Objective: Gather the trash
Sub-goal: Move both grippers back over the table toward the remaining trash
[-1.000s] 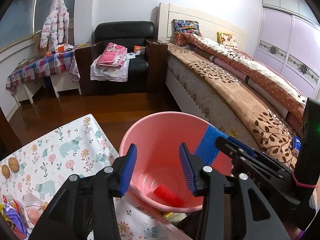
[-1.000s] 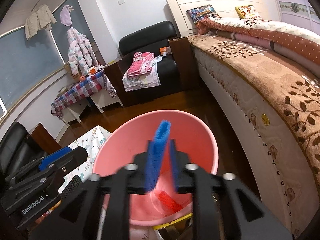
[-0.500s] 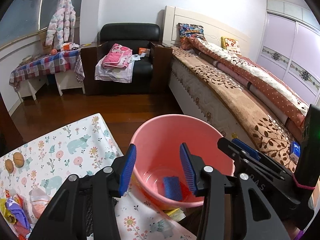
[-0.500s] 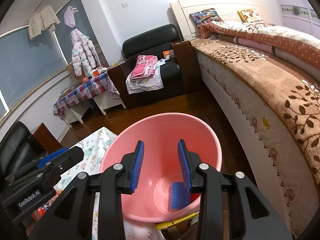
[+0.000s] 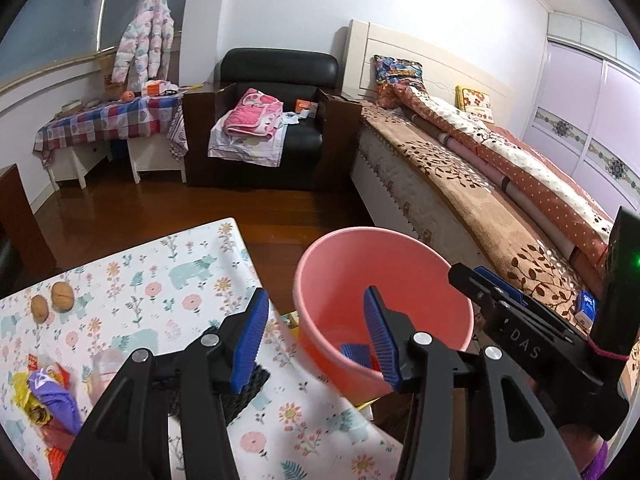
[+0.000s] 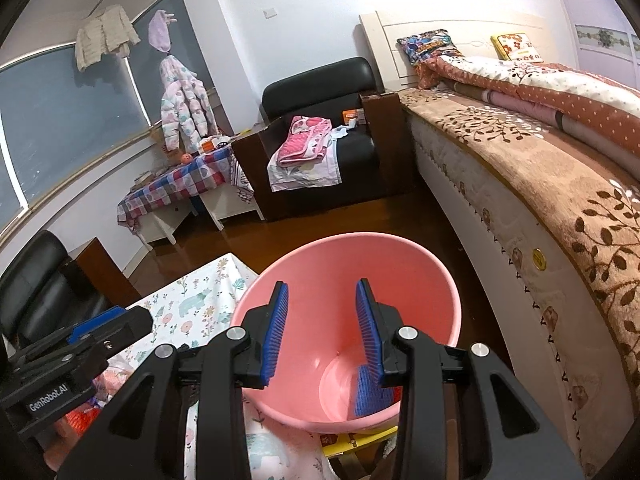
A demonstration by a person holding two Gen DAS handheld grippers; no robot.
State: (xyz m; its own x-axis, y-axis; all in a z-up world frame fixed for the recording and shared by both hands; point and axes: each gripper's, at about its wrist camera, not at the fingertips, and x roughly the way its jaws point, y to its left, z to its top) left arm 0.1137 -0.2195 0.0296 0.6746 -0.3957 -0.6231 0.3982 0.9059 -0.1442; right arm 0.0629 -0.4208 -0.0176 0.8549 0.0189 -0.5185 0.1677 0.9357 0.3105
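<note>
A pink bucket (image 5: 384,280) (image 6: 348,264) stands beside the floral-cloth table (image 5: 160,276). At its bottom lie a blue ribbed piece (image 5: 354,354) (image 6: 366,396) and a red scrap (image 6: 396,394). My right gripper (image 6: 322,332) hovers over the bucket mouth, open, with nothing between its blue pads. My left gripper (image 5: 316,340) hangs over the table edge and bucket rim. Its jaws are opening and hold nothing. A pile of wrappers (image 5: 44,396), purple and yellow, lies on the table at the lower left.
Two brown nuts (image 5: 52,300) sit on the table's left side, and a black mesh item (image 5: 240,392) lies under the left fingers. A bed (image 6: 540,184) runs along the right, close to the bucket. A black armchair (image 5: 272,120) and wooden floor lie beyond.
The right gripper let go of the blue ribbed piece, which fell to the bucket's bottom. Both grippers drew back and rose a little; the left swung toward the table and widened.
</note>
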